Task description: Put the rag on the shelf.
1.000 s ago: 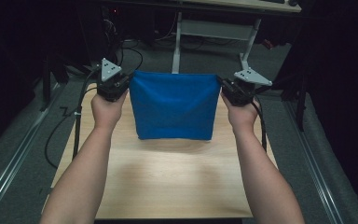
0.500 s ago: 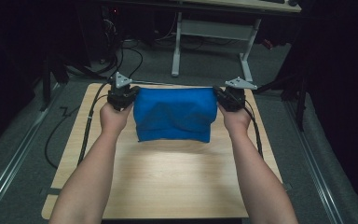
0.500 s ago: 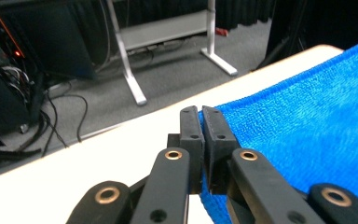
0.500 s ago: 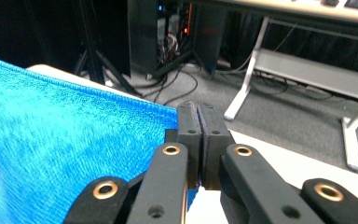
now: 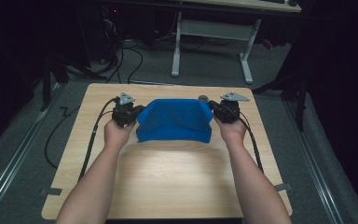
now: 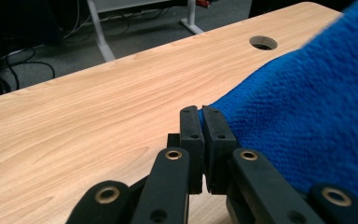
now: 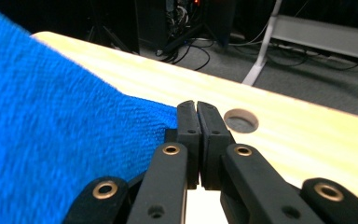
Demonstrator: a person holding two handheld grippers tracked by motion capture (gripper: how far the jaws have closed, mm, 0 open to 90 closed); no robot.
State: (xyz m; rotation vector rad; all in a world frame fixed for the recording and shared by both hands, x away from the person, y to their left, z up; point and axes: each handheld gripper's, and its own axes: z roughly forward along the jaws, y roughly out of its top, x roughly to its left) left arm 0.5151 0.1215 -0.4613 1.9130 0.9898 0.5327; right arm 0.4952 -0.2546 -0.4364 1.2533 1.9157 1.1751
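blue cloth coming down onto the table, both corners pinched

a blue cloth [image 5: 175, 120] hangs between two grippers over the far half of the table [image 5: 168, 182], its lower edge already resting on the wood while the top edge is held up and stretched. the left gripper [image 5: 135, 111] has the corner at 9 o'clock of the cloth, the right gripper [image 5: 213, 110] the corner at 3 o'clock. a small round hole [image 5: 203, 98] in the table sits just beyond the cloth, near the right gripper.

the step in hand looks like laying the cloth down, perhaps for a fold. the next move likely calls for both hands to keep level with each other and carry the top edge toward 12 or 6 o'clock so the cloth lands flat and without a ridge; letting go should wait until the corners rest on the wood.

in the left gripper view the fingers [image 6: 192, 135] are pressed together, with a cloth corner nipped between them. in the right gripper view the fingers [image 7: 188, 135] are likewise closed tight on the opposite corner.
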